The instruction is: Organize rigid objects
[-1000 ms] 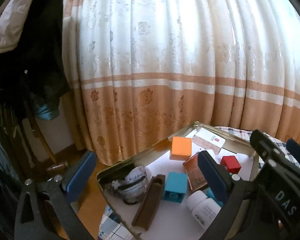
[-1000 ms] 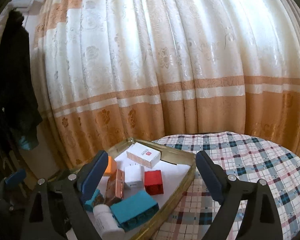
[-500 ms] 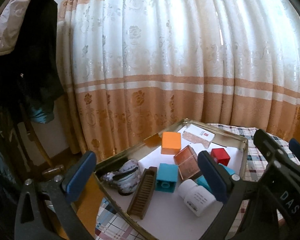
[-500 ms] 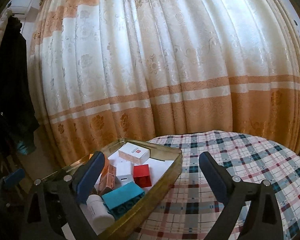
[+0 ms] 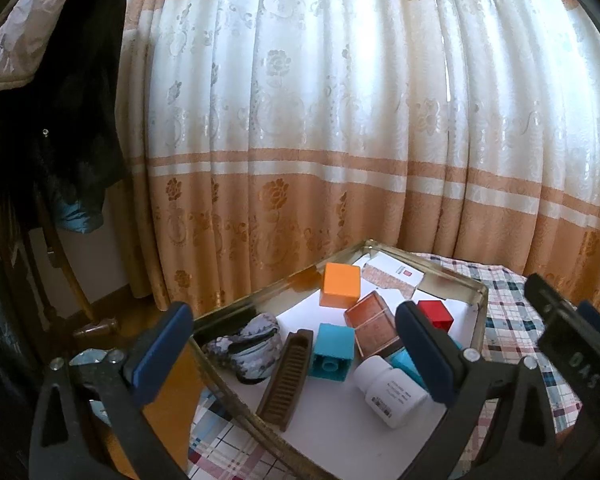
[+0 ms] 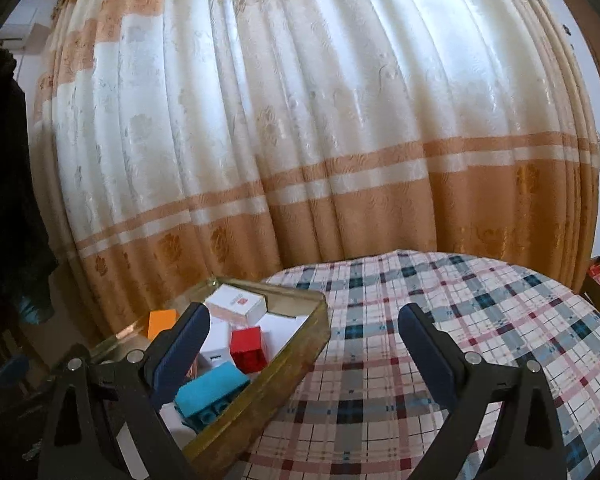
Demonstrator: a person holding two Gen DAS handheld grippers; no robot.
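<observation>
A: Holding anything, either gripper?
B: No. Left gripper [image 5: 292, 344] and right gripper [image 6: 304, 340] both gape wide, empty.
A: Blocks?
B: Orange block [image 5: 339, 285], red block [image 5: 436, 314], bottle [image 5: 390, 392] lie inside the tray [image 6: 284, 380] on the plaid tablecloth [image 6: 440, 320].

Your left hand-held gripper [image 5: 290, 350] hides part of the teal block [image 5: 404, 362] behind the white bottle [image 5: 390, 390], whose label print is too small to read. In the right wrist view, your right hand-held gripper [image 6: 304, 350] covers most of the white block [image 6: 216, 350] left of the red block [image 6: 249, 348]. The tray [image 6: 284, 364] runs out of frame below.
</observation>
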